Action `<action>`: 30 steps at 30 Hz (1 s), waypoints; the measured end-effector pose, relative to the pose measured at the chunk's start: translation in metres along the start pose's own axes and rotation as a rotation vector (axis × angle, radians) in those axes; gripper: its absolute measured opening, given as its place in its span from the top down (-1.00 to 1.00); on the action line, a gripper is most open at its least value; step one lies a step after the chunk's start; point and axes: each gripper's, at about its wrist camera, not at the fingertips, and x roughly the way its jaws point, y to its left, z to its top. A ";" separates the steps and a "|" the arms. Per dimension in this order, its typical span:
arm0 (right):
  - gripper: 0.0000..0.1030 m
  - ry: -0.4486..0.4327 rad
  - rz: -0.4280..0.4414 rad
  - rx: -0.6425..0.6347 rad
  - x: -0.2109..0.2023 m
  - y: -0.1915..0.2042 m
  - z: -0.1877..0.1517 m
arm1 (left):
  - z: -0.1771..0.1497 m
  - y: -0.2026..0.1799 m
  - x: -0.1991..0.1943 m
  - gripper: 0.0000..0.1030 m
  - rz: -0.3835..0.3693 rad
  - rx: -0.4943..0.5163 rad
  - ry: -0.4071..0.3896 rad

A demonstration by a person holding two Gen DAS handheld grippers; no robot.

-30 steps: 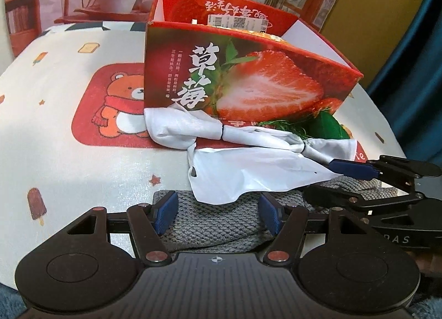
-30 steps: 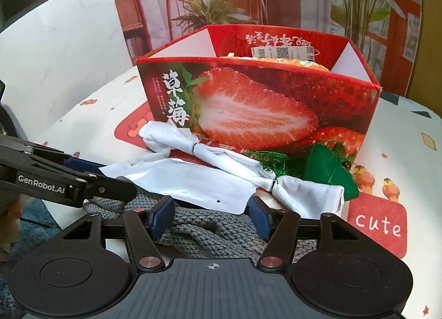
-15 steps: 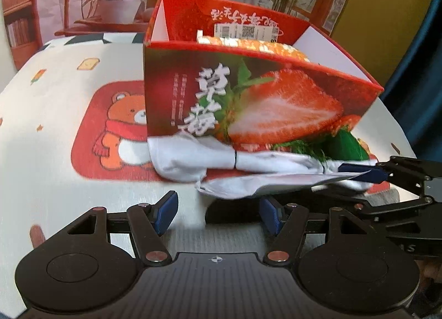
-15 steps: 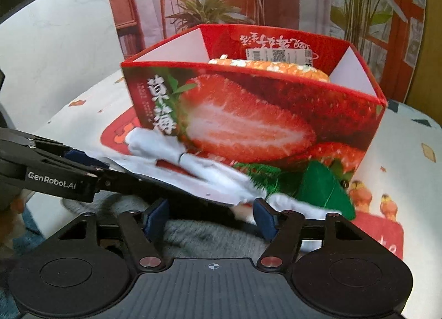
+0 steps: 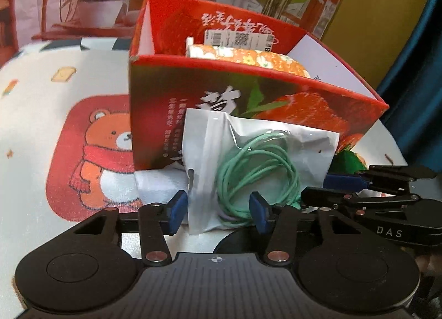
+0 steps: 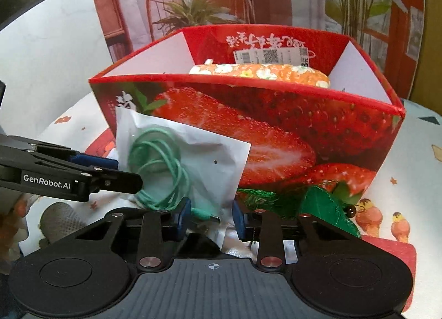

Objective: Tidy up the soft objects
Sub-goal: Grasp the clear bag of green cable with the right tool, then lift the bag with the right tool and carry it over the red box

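A white plastic bag [image 5: 218,153] with a coiled green cable [image 5: 257,172] inside is lifted upright in front of the red strawberry box [image 5: 265,92]. Its lower edge sits between the fingers of my left gripper [image 5: 218,207] and of my right gripper [image 6: 211,218]. Both grippers stand partly open around the bag [image 6: 190,159]; whether either pinches it is unclear. The box [image 6: 276,114] holds an orange flowered soft item [image 6: 262,73]. A grey knitted cloth [image 6: 58,219] lies low at the left of the right wrist view.
A white knotted cloth [image 5: 157,185] and a green felt leaf [image 6: 328,211] lie against the box's front. The table has a cartoon cloth with a bear print [image 5: 105,159]. Plants and a chair stand behind.
The white bag has risen from lying flat over the grey cloth to standing upright, showing the green cable. Both grippers have lifted and the grey cloth has dropped out of the left view.
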 end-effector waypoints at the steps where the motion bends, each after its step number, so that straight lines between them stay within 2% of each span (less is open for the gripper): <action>1: 0.40 0.001 0.005 0.010 0.002 -0.002 0.000 | 0.000 0.003 0.001 -0.01 -0.009 -0.014 0.002; 11: 0.30 -0.005 0.043 0.086 0.014 -0.008 0.004 | 0.001 0.000 0.007 -0.02 -0.024 -0.001 0.009; 16: 0.27 -0.017 0.055 0.112 0.016 -0.011 0.004 | 0.001 -0.005 0.006 0.23 -0.009 0.016 0.010; 18: 0.38 -0.024 0.062 0.116 0.015 -0.010 0.004 | 0.001 -0.006 0.005 0.35 -0.012 0.021 0.010; 20: 0.51 -0.037 0.068 0.111 0.012 -0.008 0.005 | 0.001 -0.008 0.003 0.36 -0.014 0.024 0.008; 30: 0.61 -0.108 0.059 0.085 -0.013 -0.002 0.009 | 0.006 -0.015 -0.022 0.36 -0.036 0.022 -0.065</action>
